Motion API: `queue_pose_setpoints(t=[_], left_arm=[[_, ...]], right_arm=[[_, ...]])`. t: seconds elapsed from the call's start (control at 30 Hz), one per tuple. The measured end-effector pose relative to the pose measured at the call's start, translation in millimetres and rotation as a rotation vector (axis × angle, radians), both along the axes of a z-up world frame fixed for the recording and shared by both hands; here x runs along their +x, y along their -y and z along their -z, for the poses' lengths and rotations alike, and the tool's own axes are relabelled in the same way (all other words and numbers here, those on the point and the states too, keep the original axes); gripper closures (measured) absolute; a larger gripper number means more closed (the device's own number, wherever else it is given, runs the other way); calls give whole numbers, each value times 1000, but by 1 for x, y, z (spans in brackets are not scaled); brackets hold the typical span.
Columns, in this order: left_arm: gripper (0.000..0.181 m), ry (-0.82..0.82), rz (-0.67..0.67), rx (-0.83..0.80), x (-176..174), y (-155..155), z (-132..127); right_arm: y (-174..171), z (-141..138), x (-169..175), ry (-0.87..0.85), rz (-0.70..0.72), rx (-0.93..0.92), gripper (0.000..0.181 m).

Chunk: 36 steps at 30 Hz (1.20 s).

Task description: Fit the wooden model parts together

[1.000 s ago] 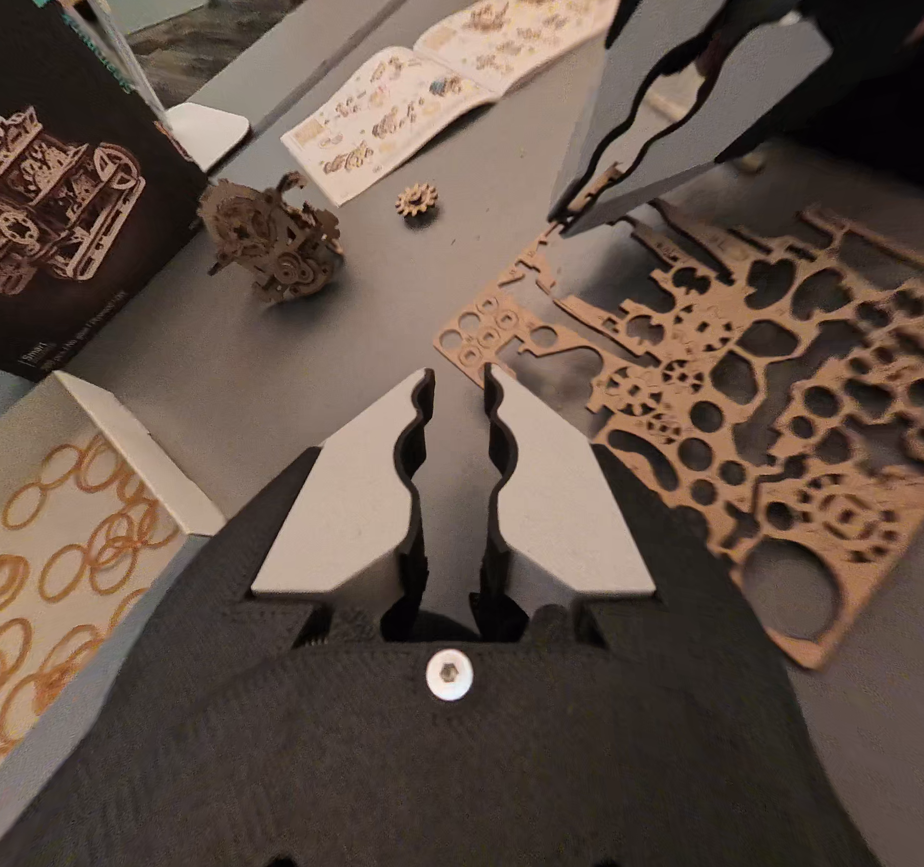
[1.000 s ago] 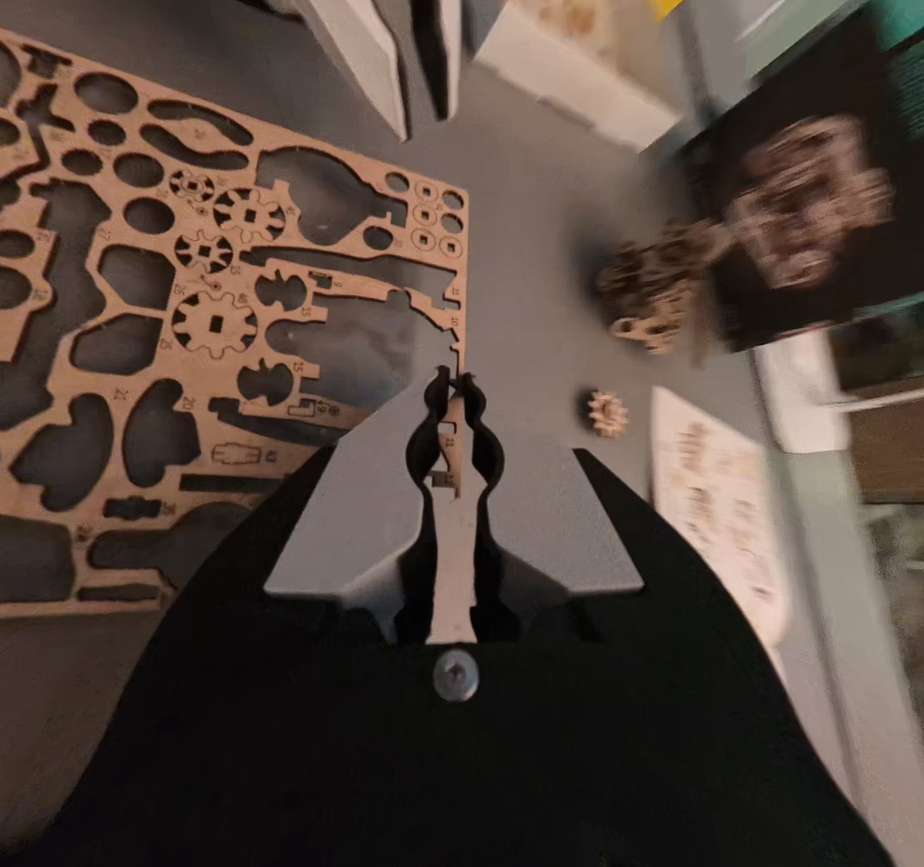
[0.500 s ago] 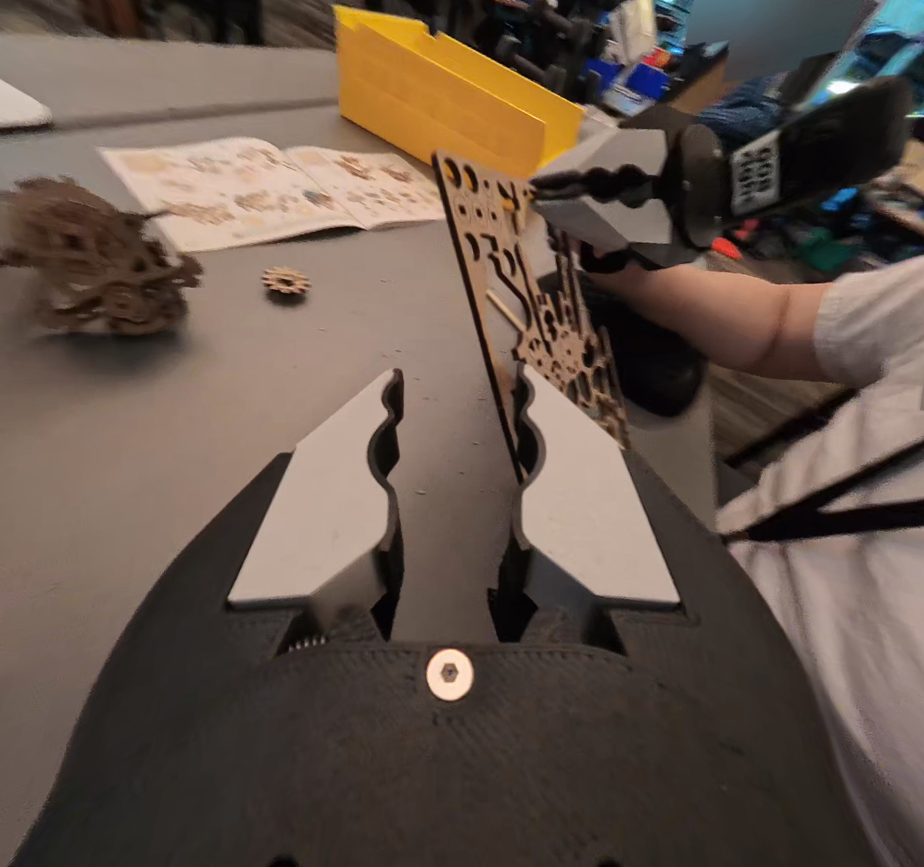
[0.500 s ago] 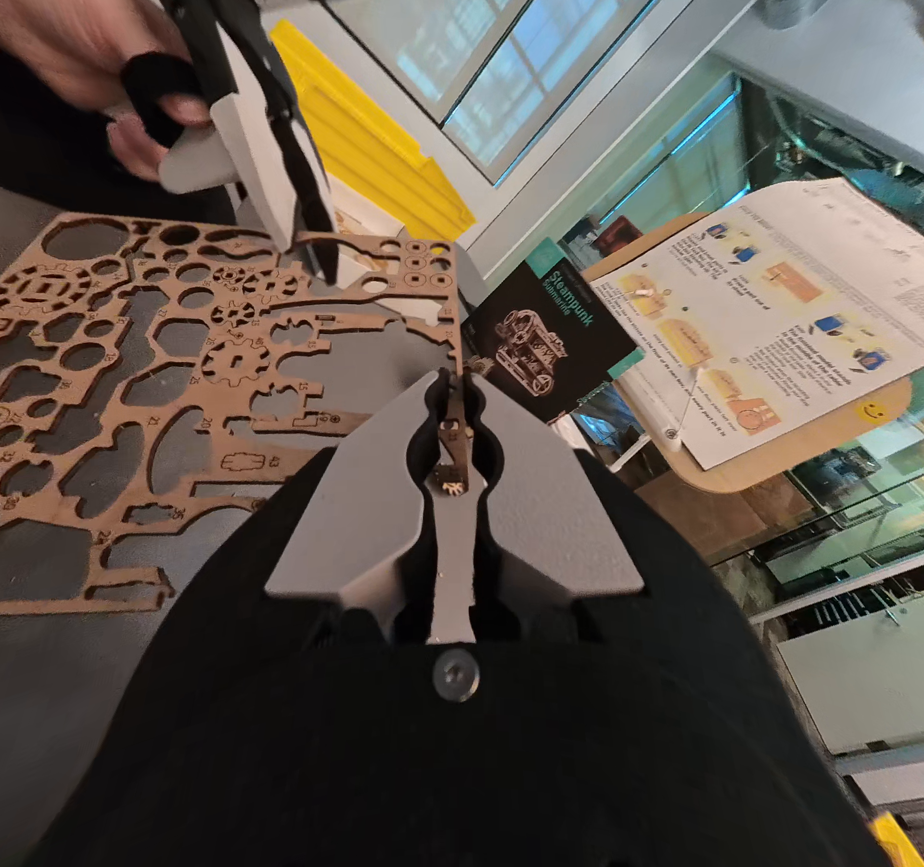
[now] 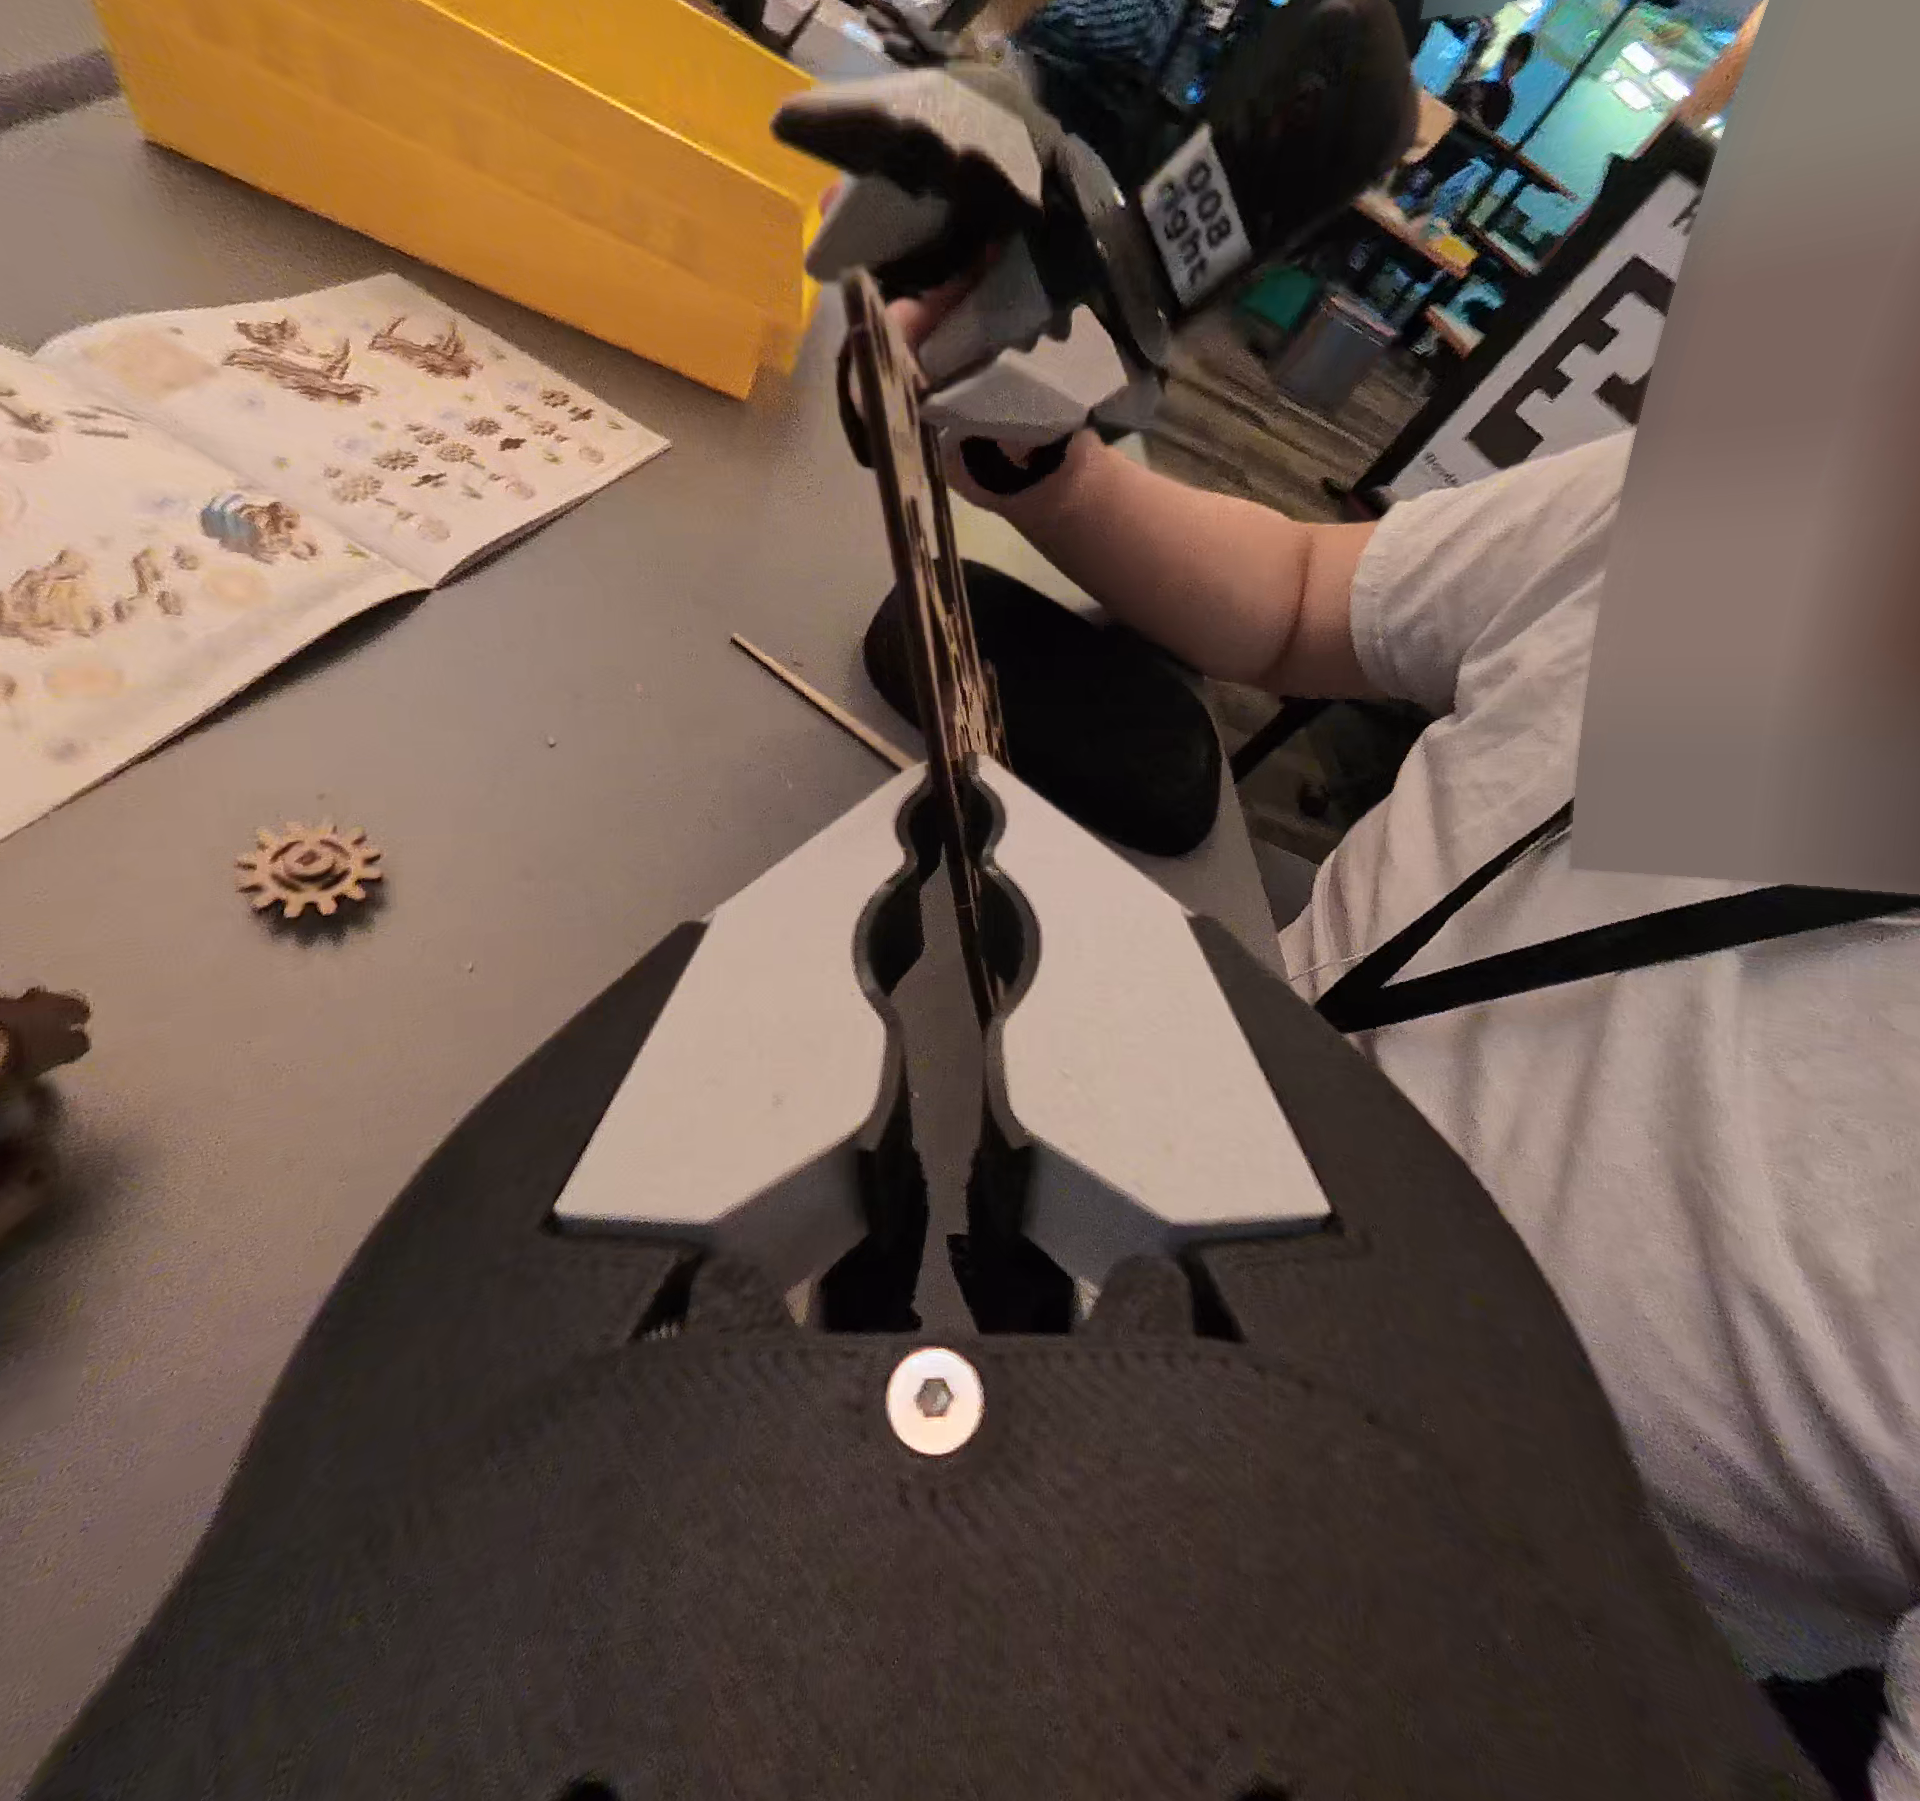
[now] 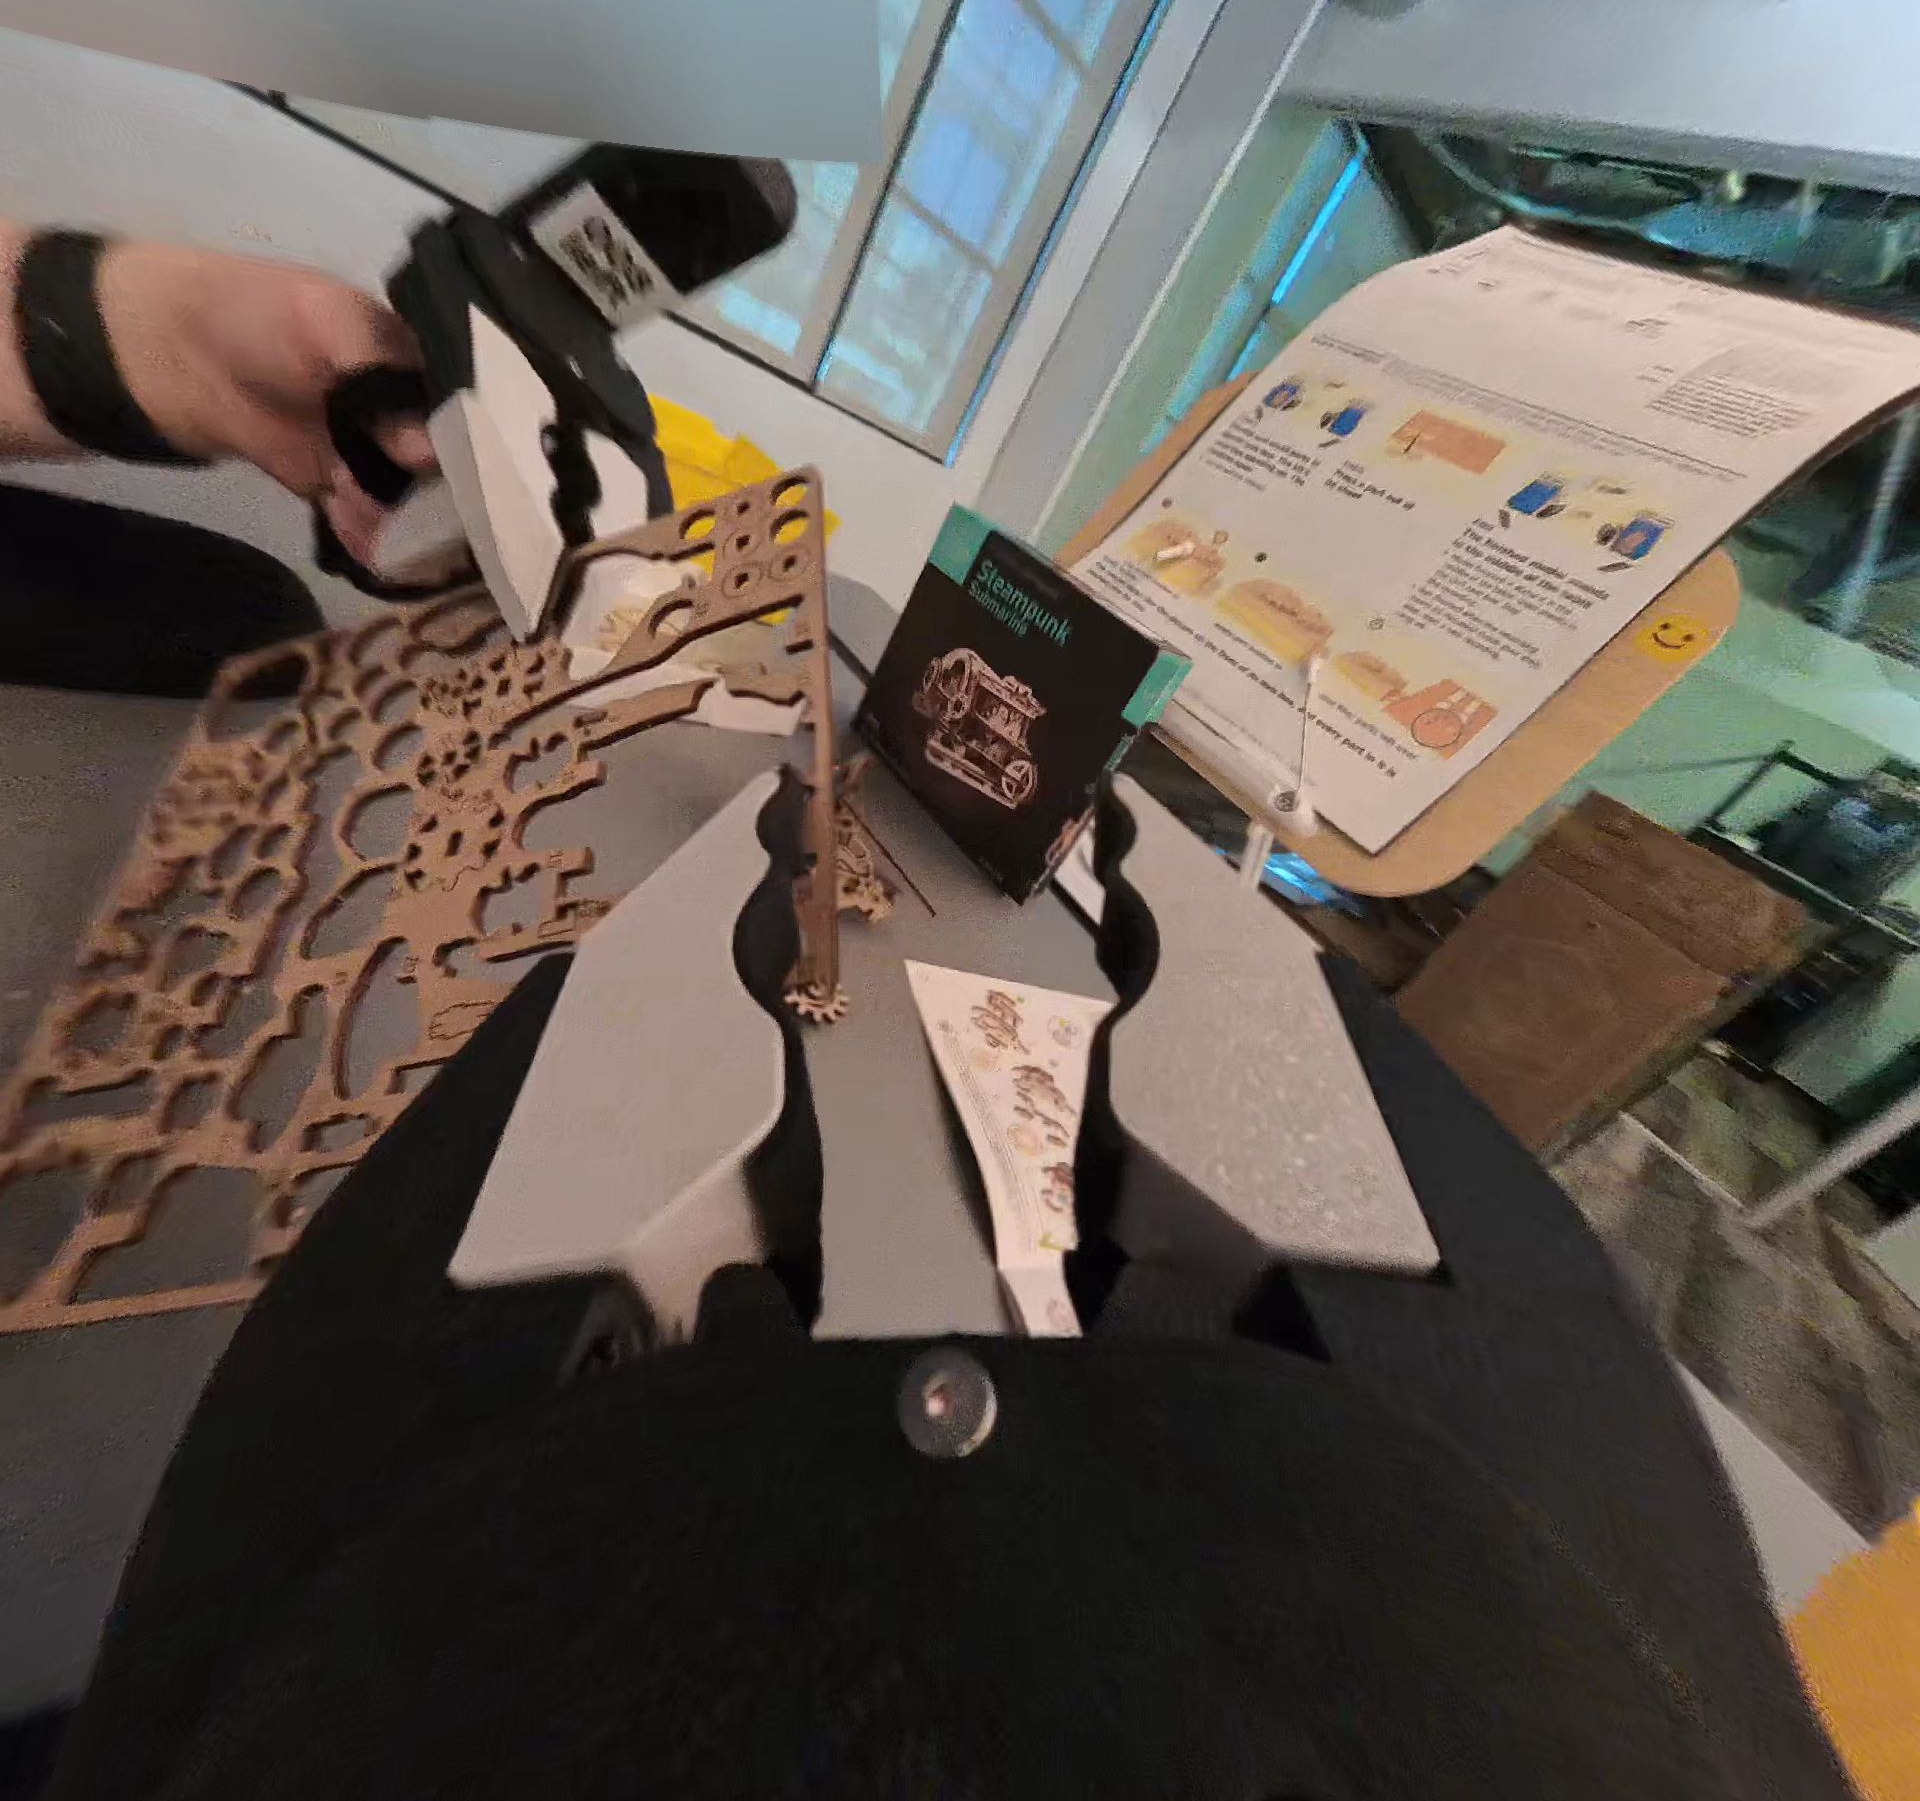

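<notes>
Since half a second ago the wooden sheet (image 5: 914, 504) has changed grips: the left gripper (image 5: 951, 785), then spread with the sheet against one finger, is now closed on the sheet's lower edge, and the right gripper (image 6: 945, 795), which was pinching it, now has its fingers wide apart. The sheet stands on edge above the grey table (image 5: 571, 816), tilted slightly. In the left wrist view it appears edge-on, rising from the closed fingers toward the right gripper's tips. In the right wrist view its punched-out face (image 6: 312, 868) spreads leftward, with one edge lying against the inner side of that claw's left finger, touching or just beside it. Left of the sheet lies a loose gear (image 5: 309, 868) on the table, and beyond the gear an open instruction booklet (image 5: 260, 504). Behind the booklet, farther left of the sheet's top, stands a yellow bin (image 5: 416, 120); only its outer wall shows, so its contents cannot be told. Just right of the sheet's base a thin stick (image 5: 821, 702) lies beside a black pad (image 5: 1091, 712). Past the sheet in the right wrist view, a black box with a teal edge (image 6: 1008, 712) stands upright and closed, with a partly built model (image 6: 862, 868) in front of it.
</notes>
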<state>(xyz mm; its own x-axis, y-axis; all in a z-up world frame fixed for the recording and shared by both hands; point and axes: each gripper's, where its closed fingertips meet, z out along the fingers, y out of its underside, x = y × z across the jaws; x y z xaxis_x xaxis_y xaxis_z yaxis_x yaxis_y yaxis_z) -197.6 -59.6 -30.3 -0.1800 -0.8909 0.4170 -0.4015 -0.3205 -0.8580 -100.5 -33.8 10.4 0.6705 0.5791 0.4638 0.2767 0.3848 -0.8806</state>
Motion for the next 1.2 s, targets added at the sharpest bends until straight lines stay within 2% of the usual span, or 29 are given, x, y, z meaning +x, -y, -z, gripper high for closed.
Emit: queue_pose_setpoints(t=[0.1,0.17,0.2,0.3,0.4,0.43,0.5,0.53,0.6,0.67,0.77,0.83,0.93,1.07,1.13,1.2], left_arm=[[181,21,14,-85,3,-6,6],[181,43,-4,-129,0,-13,15],[181,57,-17,-148,-3,-15,19],[181,117,-67,-127,-12,-23,19],[181,180,-129,-87,-12,-33,11],[181,179,-141,-76,-11,-35,12],[181,181,-162,-73,-11,-38,15],[181,187,-154,-95,-10,-36,14],[181,188,-159,-114,-10,-36,14],[180,180,-162,-100,-10,-35,16],[181,194,-169,-125,-9,-35,14],[181,186,-183,-131,-8,-37,17],[181,179,-195,-141,-8,-39,18],[181,181,-218,-159,-9,-45,20],[181,183,-222,-167,-9,-45,20],[181,182,-215,-170,-8,-44,20]], right_arm=[[21,-15,11,-91,-226,-65,136],[24,-24,23,-187,-301,-120,136],[22,-29,31,-242,-314,-140,137],[-1,-29,59,-405,-240,-229,142],[-21,0,56,-483,-235,-476,150],[-20,12,44,-491,-301,-583,159],[-9,31,18,-484,-452,-757,158],[-9,43,10,-455,-455,-811,159],[-16,70,3,-329,-348,-812,158],[-12,82,-7,-251,-340,-816,148],[-4,90,-18,-262,-399,-916,158],[-9,99,-17,-250,-362,-948,161],[-23,96,-5,-326,-292,-937,159],[-15,73,-5,-471,-432,-971,149],[-7,76,-15,-460,-489,-1030,147],[-3,89,-25,-395,-476,-1062,147]])
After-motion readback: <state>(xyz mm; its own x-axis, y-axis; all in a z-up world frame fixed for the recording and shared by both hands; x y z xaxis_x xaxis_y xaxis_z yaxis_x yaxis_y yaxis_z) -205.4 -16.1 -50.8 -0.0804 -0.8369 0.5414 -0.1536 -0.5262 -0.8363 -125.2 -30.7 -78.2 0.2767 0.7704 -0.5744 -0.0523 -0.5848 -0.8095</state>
